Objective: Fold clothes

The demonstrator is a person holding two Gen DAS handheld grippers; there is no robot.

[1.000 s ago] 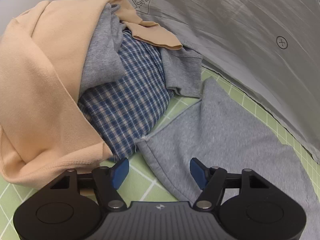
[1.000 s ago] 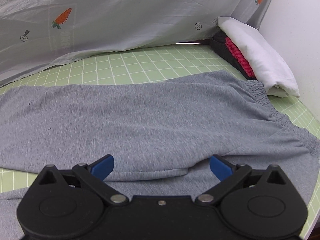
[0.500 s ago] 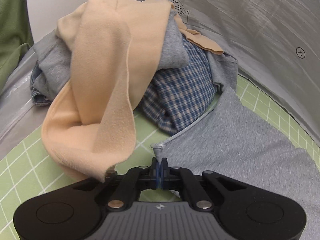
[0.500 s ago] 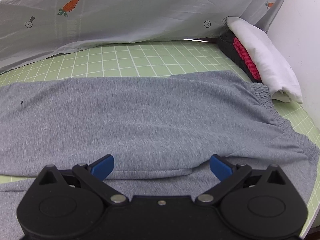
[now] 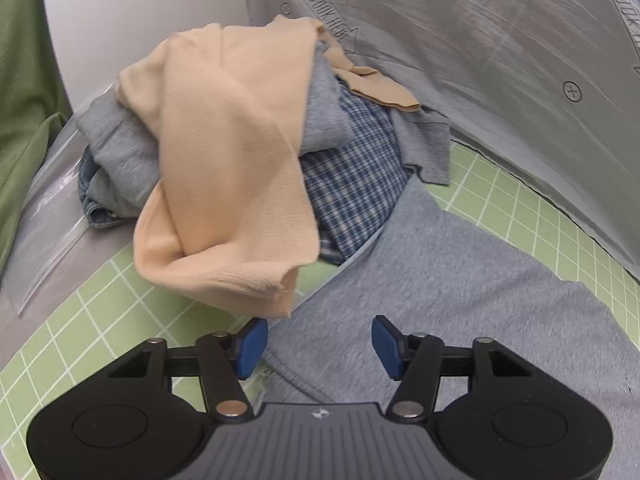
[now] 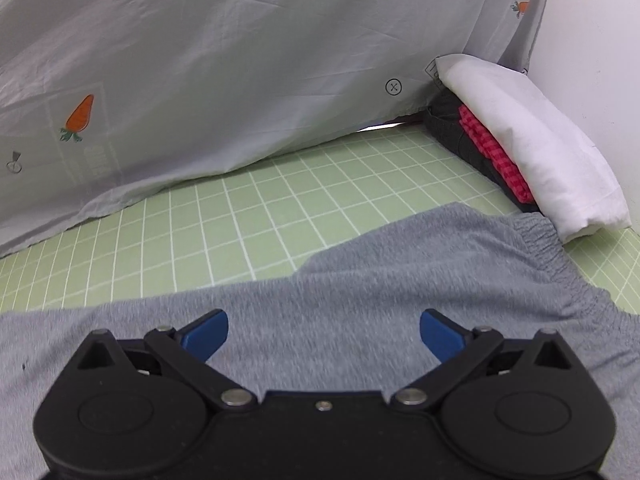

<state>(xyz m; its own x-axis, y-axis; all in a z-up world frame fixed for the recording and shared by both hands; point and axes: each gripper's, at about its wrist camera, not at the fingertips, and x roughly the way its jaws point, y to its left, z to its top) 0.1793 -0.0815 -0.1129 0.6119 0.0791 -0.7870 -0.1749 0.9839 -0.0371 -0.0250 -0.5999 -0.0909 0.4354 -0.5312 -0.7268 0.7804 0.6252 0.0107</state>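
A: Grippers first, nearest the lens. How do they stand?

B: The left gripper (image 5: 319,342) has its blue pads spread wide with nothing between them, poised over the hem end of the grey sweatpants (image 5: 460,280). The right gripper (image 6: 324,334) is spread wide too, nothing pinched, above the same grey sweatpants (image 6: 360,300) near the middle.

A: And the pants themselves?

B: Lying flat on the green grid mat (image 6: 240,220). In the right wrist view the elastic waistband (image 6: 548,240) is at the right, bunched, and an upper layer of the fabric is doubled back so its edge steps across the mat. Motion blur softens the cloth near the pads.

A: Past that, on the left side?

B: A heap of unfolded clothes: a peach garment (image 5: 232,168) draped over the top and hanging down just beside the left pad, a blue plaid shirt (image 5: 352,188) under it touching the pants' edge, and grey knit pieces behind.

A: On the right?

B: A folded stack (image 6: 520,152) beside the waistband, white on top, red check and dark cloth beneath. Farthest back, a grey sheet with carrot prints (image 6: 240,60) hangs down to the mat.
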